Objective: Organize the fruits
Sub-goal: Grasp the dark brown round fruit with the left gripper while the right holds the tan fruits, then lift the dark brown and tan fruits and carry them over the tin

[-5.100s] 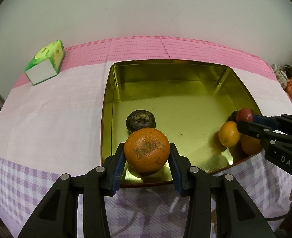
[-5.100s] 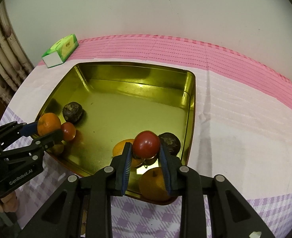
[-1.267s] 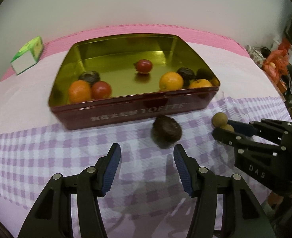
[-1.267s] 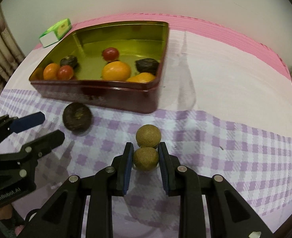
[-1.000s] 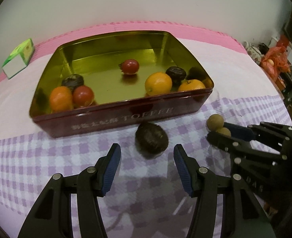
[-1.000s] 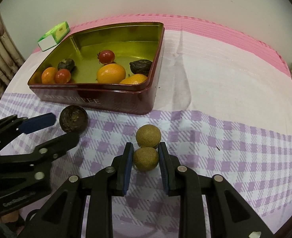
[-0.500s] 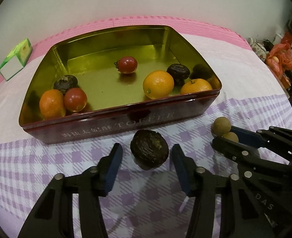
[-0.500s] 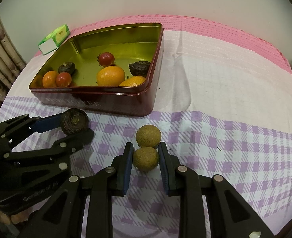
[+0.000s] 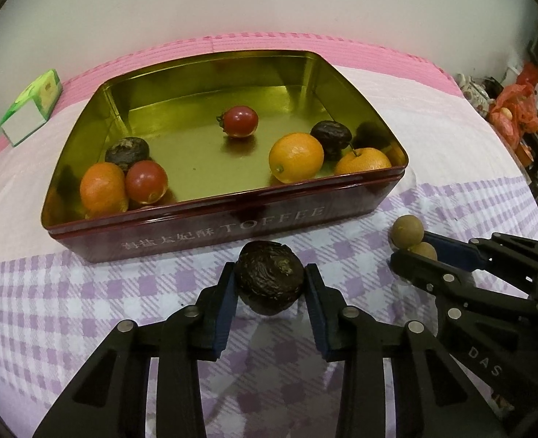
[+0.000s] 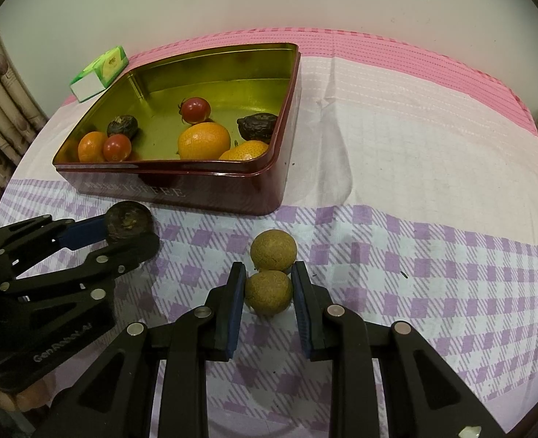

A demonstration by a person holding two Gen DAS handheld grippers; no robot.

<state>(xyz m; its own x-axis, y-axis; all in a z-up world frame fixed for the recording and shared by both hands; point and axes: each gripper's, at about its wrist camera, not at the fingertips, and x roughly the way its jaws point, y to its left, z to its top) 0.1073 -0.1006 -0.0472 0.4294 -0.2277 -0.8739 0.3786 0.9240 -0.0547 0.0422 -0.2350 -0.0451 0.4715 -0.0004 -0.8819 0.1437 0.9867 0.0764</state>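
Left gripper (image 9: 270,281) jaws are clamped on a dark wrinkled fruit (image 9: 269,282) just before the toffee tin (image 9: 232,226). Right gripper (image 10: 269,289) jaws grip a brown round fruit (image 10: 268,291); its twin (image 10: 273,249) touches it, nearer the tin.

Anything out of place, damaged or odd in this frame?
Nothing spilled or damaged. Three fruits sit outside the tin on the cloth: a dark wrinkled fruit between the left gripper jaws, and two brown round fruits, the nearer in the right gripper.

Dim warm indoor light — soft shadows, gold tin (image 9: 305,73) glare, fisheye-bent edges, dark vignette corners.
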